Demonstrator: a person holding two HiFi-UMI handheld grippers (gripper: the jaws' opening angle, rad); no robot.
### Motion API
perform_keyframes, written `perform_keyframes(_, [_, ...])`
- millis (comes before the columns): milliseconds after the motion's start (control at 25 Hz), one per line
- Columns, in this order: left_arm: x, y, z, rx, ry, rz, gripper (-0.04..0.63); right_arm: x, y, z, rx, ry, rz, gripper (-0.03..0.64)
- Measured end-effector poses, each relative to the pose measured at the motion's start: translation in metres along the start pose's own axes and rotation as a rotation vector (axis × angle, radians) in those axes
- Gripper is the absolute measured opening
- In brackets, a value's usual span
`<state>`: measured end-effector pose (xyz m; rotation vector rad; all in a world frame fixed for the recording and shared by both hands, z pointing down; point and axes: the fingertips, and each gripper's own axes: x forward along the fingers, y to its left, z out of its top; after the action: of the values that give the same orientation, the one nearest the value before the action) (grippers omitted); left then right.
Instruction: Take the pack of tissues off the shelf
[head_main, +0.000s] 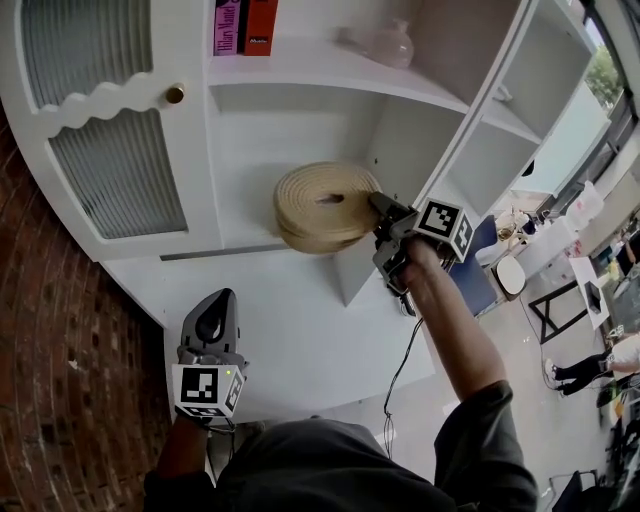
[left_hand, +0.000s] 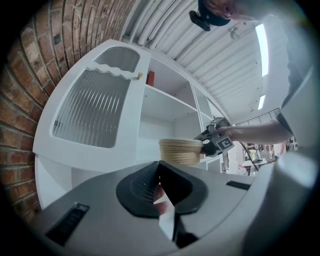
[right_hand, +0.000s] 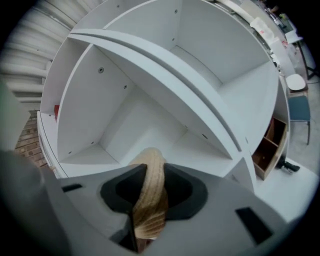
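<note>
Left gripper (head_main: 213, 322) sits low at 7 o'clock, jaws together, nothing between them. Right gripper (head_main: 384, 212) is clamped on the rim of the woven basket (head_main: 322, 205), from its 3 o'clock, at the shelf (head_main: 240, 228) front. Tissue pack not discernible, possibly inside. Removal looks begun, not completed.

Head cam sits above you, looking steeply down the shelf (head_main: 330, 70) front; it frames your left gripper (head_main: 222, 298) low and near, and the right gripper (head_main: 378, 203) further out at the basket (head_main: 320, 205). The left gripper cam hangs back, tilted slightly up, seeing the shelf (left_hand: 165, 97) obliquely, with the basket (left_hand: 180, 151) and right gripper (left_hand: 204, 145) mid-distance. The right gripper cam is close in, on the basket (right_hand: 150, 195) rim, facing into the open bay. All three share the basket and bay.
</note>
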<state>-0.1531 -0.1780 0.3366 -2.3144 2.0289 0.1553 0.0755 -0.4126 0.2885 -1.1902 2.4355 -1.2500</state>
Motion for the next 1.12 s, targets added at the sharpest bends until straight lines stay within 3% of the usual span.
perform_keyframes(640, [0.008, -0.039, -0.001, 0.000, 0.005, -0.102, 0.005, -0.095, -0.024, -0.029, 0.060, -0.045, 0.027, 0.107])
perform_keyframes(1120, [0.011, -0.061, -0.026, -0.014, 0.054, -0.146, 0.005, -0.130, -0.079, -0.087, 0.078, -0.032, -0.037, 0.107])
